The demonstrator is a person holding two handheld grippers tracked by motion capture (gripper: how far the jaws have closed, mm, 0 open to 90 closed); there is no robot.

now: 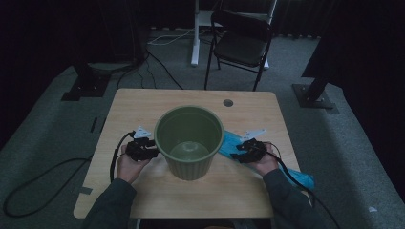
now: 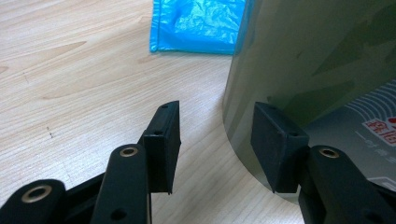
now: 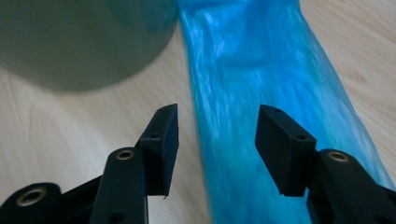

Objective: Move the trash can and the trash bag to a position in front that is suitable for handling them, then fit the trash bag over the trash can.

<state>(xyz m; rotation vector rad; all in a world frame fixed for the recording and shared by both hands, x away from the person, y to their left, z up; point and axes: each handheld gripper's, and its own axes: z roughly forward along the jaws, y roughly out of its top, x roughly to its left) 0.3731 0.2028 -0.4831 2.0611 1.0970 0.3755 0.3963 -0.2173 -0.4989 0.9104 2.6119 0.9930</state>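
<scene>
A green ribbed bin [image 1: 189,142] stands upright and empty in the middle of the wooden table [image 1: 143,102]. A blue plastic bag [image 1: 230,143] lies flat on the table to its right and reaches past the right edge. My left gripper [image 1: 152,149] is at the bin's left side, open, low over the wood next to the bin's wall [image 2: 299,60]. My right gripper [image 1: 240,151] is open over the blue bag [image 3: 261,93], with nothing between its jaws. The bin [image 3: 79,37] is blurred at the upper left of the right gripper view.
A black folding chair [image 1: 241,45] and a white stand [image 1: 195,33] are on the carpet beyond the table. Cables trail from both grippers off the table. A small round hole [image 1: 228,102] is near the table's far edge.
</scene>
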